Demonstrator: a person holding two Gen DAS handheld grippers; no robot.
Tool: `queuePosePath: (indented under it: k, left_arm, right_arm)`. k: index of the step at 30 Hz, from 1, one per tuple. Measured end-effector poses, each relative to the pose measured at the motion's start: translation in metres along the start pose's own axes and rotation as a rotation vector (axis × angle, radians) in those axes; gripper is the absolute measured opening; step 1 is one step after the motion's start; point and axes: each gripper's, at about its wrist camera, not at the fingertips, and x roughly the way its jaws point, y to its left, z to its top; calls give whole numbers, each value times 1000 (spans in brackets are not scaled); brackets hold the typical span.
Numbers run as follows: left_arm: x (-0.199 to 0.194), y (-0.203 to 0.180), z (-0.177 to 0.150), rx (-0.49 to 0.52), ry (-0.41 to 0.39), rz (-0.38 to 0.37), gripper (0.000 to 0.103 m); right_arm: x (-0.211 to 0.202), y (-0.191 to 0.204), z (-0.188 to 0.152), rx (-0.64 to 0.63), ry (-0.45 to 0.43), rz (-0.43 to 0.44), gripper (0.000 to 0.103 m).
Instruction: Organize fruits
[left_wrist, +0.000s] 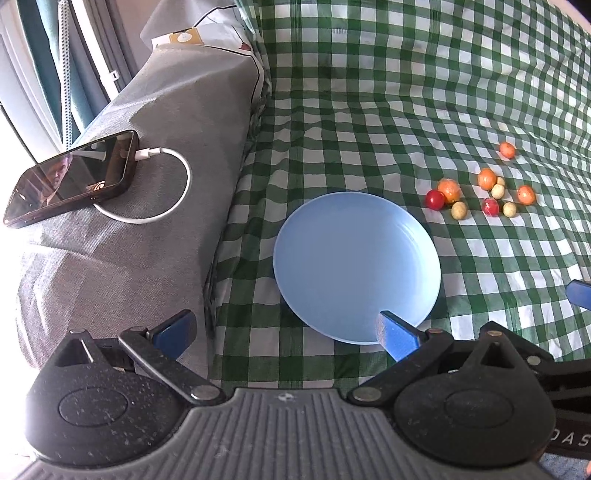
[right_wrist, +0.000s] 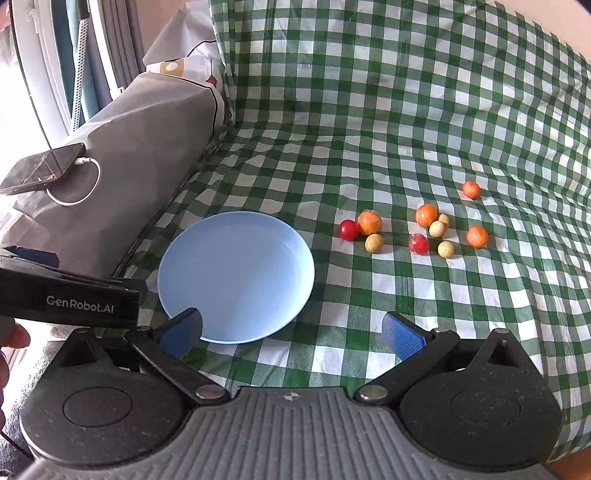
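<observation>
Hovering spread and empty short of the round pale-blue plastic plate, both the left gripper and right gripper hadn't started yet, so I'd guess the next move was reaching past the plate's far-right side for the shiny red round fruit nearest it.

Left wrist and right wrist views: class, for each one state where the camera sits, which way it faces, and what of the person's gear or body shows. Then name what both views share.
Left wrist view: sits on the left gripper, facing forward over the blue plate; its open blue fingers show, the phone at left.
Right wrist view: sits on the right gripper, facing plate and fruits; open fingers, the other gripper's body and fingertips of a hand show.
Shared: plate, fruits, checked cloth, phone.
</observation>
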Motion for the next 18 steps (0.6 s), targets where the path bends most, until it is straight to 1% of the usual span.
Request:
queuePosePath:
  k: [18]
  left_arm:
    - [-11,4,-5,2,-12,14,103]
  right_arm:
    - [-4,3,-1,1,0,12,102]
